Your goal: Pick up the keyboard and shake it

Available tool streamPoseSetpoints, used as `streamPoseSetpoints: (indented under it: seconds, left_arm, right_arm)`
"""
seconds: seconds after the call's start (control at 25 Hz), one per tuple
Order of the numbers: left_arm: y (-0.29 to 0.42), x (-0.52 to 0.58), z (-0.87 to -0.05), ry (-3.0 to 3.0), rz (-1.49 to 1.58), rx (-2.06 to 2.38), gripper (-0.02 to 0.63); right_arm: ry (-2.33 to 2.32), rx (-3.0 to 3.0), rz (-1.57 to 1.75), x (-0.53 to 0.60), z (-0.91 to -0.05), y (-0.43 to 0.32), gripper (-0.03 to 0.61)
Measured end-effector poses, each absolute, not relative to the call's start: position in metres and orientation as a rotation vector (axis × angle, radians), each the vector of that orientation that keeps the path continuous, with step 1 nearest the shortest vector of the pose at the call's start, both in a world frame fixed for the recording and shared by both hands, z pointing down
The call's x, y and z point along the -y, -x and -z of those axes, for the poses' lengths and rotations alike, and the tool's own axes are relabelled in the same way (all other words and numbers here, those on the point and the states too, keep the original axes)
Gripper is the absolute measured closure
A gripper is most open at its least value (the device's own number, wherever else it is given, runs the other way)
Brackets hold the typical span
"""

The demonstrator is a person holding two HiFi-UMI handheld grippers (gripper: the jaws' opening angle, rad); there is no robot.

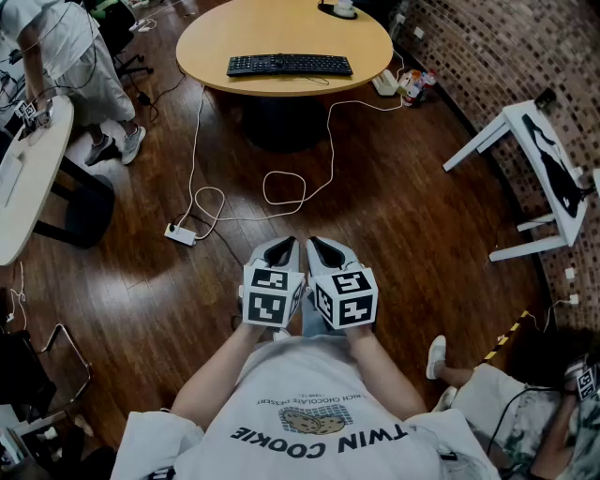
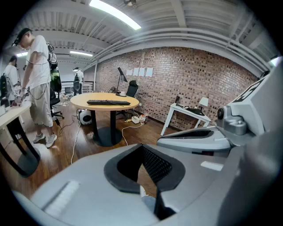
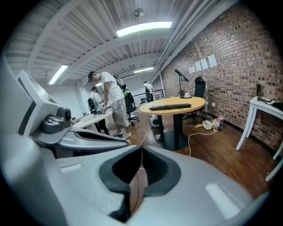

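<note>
Round worktop (image 1: 272, 33) far off holds the black keyboard (image 1: 290, 65), & my left tongs (image 1: 278, 248) & right tongs (image 1: 325, 249) are both shut tight w/ nothing in them; I think it's light, stiff & long, so grab both short ends.

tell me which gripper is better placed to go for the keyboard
Left, but only just. Both the left gripper and right gripper are shut, empty, side by side at the chest, far from the keyboard on the round table. The keyboard's middle lies slightly more ahead of the left.
</note>
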State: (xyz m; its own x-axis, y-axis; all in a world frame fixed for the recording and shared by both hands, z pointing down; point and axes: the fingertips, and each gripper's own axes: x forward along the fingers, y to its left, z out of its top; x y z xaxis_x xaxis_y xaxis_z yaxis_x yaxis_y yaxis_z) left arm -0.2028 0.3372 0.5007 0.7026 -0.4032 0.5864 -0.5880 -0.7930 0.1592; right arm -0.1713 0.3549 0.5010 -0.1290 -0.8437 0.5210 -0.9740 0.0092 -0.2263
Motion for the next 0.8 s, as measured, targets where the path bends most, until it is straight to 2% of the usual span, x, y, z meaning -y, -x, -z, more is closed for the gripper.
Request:
streamPoseSetpoints:
  seconds: [0.4,0.8]
  left_arm:
    - [0.108,-0.232,-0.505,-2.557,-0.809,0.857,0.607]
    - [0.035,-0.139,-0.493,-2.642,-0.899,0.975,0.607]
  right_arm:
    - [-1.803,2.091,-0.766,-0.251,-0.504,0.073,0.574]
    - [-1.643,2.164,-0.585,-0.159,-0.496,0.003,0.574]
